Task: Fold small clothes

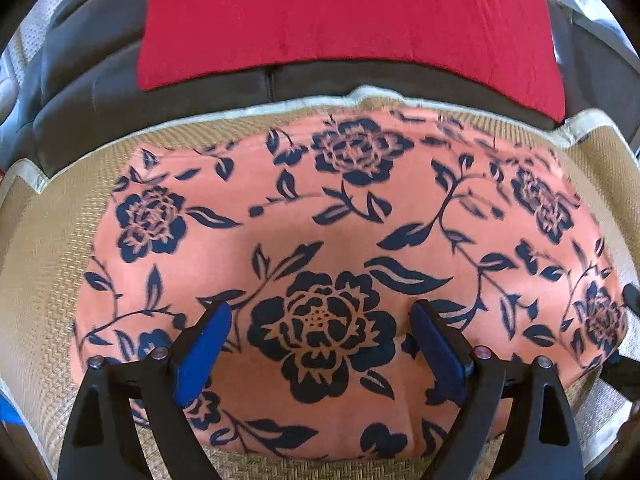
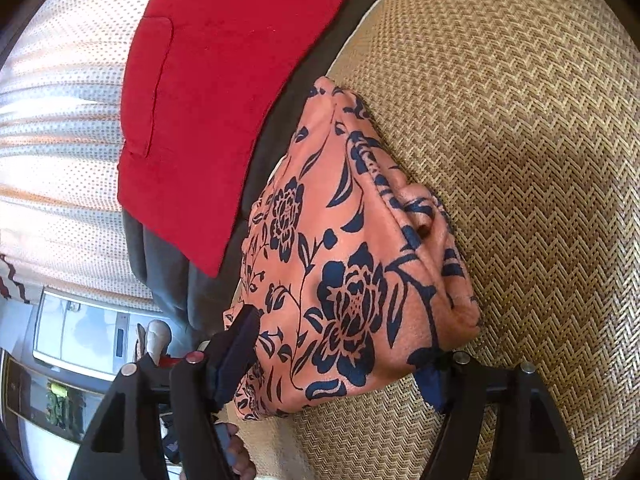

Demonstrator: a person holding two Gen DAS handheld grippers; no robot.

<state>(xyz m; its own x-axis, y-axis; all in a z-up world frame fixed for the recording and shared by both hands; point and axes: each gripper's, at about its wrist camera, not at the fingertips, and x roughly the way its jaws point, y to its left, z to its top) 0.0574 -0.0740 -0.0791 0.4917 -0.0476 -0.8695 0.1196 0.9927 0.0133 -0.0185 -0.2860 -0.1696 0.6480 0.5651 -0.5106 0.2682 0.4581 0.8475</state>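
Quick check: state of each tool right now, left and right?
Left tool: open above the floral garment, holding nothing.
Right tool: wide apart around the garment's bunched edge; grip cannot be told.

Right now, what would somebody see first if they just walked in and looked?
First, the pink cloth with big dark blue flowers, lying on the woven straw mat. Behind it a bright red cushion leans on the grey sofa. The left gripper hangs open over the cloth's big middle flower, while the right gripper has bunched cloth between its fingers.
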